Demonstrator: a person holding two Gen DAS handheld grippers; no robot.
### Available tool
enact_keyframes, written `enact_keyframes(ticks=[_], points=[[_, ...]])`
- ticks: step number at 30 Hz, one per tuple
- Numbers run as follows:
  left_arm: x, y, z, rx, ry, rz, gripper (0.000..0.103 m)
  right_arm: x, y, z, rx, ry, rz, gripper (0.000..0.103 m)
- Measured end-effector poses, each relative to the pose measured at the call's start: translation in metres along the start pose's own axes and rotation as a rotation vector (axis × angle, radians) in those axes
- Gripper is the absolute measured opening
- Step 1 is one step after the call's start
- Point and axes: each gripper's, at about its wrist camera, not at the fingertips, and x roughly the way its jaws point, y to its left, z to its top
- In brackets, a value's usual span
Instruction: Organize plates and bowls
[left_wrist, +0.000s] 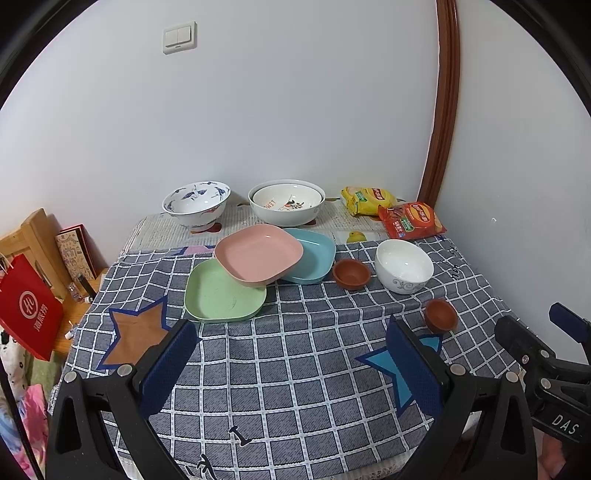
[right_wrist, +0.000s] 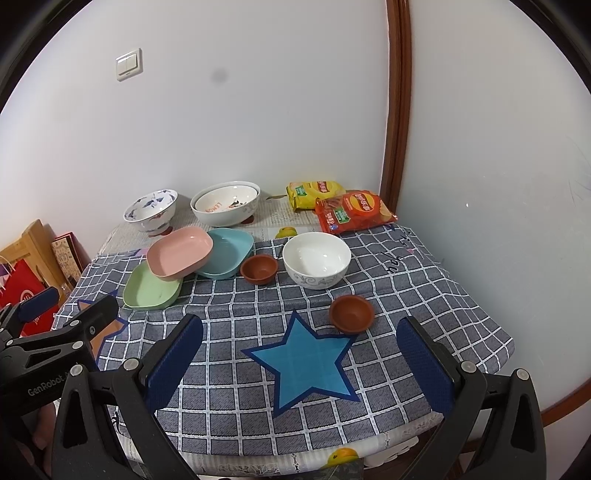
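Observation:
A pink plate rests tilted on a green plate and a blue plate. Two small brown bowls and a white bowl stand to their right. At the back stand a blue-patterned bowl and two nested white bowls. My left gripper and right gripper are open and empty, above the table's near part.
The table has a grey checked cloth with star patches. Two snack bags lie at the back right by the wall. A red paper bag and wooden items stand left of the table.

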Motion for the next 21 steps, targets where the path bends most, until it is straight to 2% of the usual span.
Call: enact_keyframes(ticks=[21], points=[[0.0000,0.0002,0.0024,0.000,0.001,0.002,0.103,0.0011,0.0024,-0.0040,-0.001,0.000,0.009,0.103]])
